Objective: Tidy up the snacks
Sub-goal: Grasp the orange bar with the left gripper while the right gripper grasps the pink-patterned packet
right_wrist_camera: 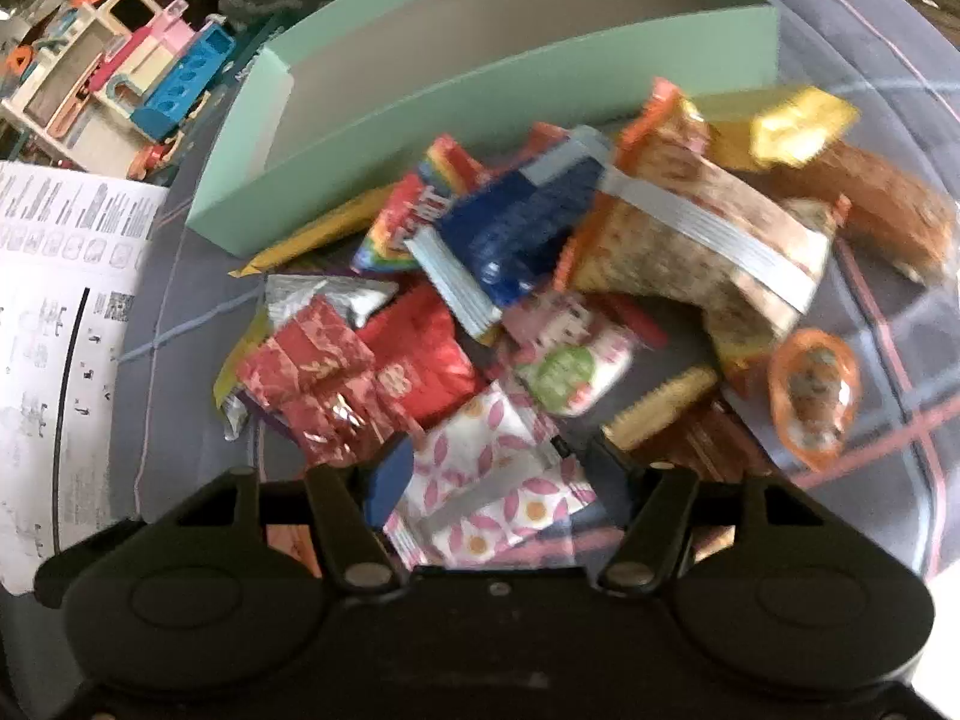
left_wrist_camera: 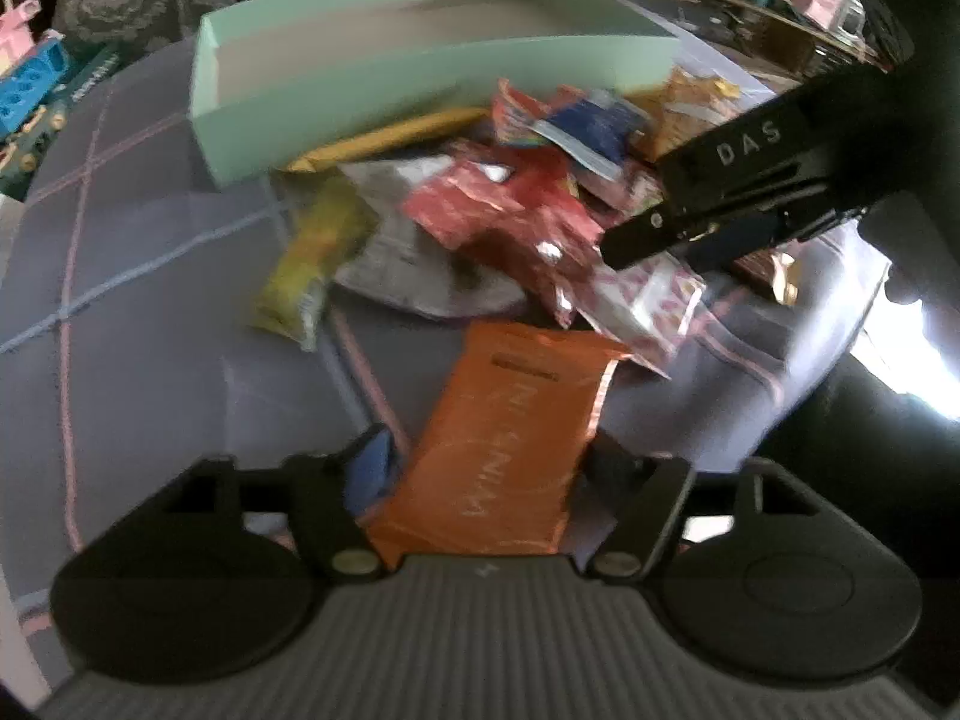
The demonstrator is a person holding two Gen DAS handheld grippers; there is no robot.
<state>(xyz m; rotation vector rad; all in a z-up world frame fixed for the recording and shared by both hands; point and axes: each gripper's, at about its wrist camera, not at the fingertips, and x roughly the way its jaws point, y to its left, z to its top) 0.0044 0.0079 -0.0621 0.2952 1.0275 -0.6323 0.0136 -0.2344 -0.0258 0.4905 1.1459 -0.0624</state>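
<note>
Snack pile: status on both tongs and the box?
Left tongs open around orange packet. Right tongs open around pink-flowered packet. Mint box looks empty, behind the pile. Nothing blocking.

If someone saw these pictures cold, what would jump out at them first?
A jumbled heap of bright snack packets fills the middle of the grey checked cloth, with a long mint-green box lying open and empty just behind it. Nearest the left gripper, an orange packet sits between its fingers.
</note>
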